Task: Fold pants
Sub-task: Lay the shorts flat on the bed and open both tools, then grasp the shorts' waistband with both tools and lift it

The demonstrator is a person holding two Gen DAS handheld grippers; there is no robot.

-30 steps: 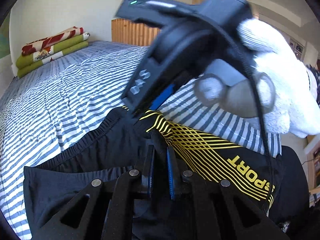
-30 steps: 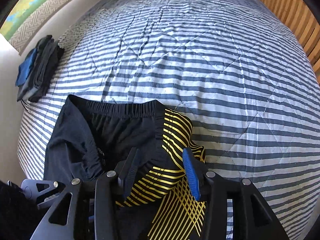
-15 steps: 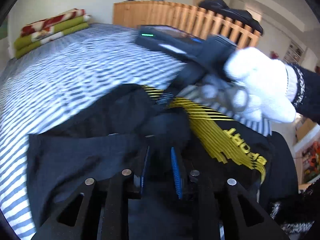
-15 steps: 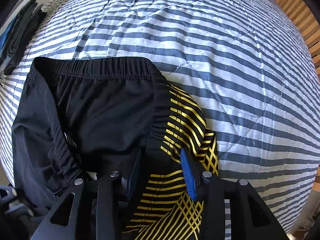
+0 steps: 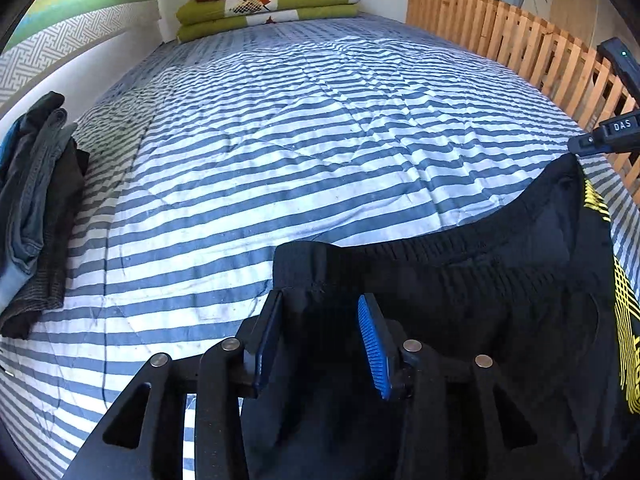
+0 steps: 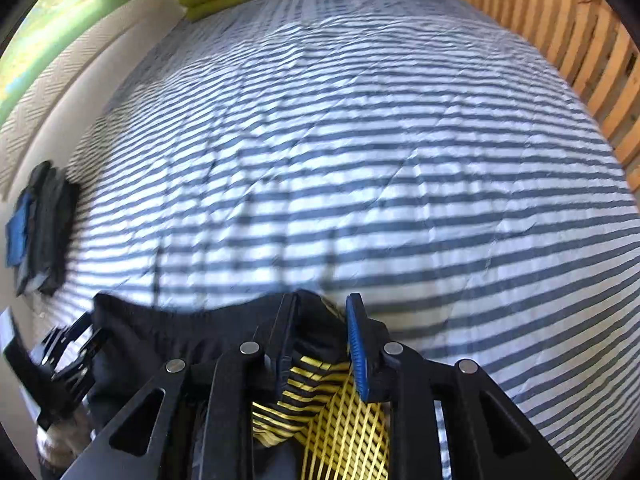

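The left gripper point(image 5: 320, 336) is opening around the black pants' point(image 5: 460, 280) waistband corner; the right gripper point(image 6: 320, 336) is closing on the other, yellow-patterned corner. The pants lie at the striped bed's point(image 5: 300, 140) near edge. Likely spreading; next, regrip and fold.

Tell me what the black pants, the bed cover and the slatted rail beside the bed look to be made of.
Black pants: smooth, thin synthetic sportswear knit, likely polyester, with printed yellow lines and a ribbed elastic waistband.
Bed cover: matte woven, probably cotton, quilted; stitched seams and fine creases show.
Slatted rail: light unpainted wood with visible grain.
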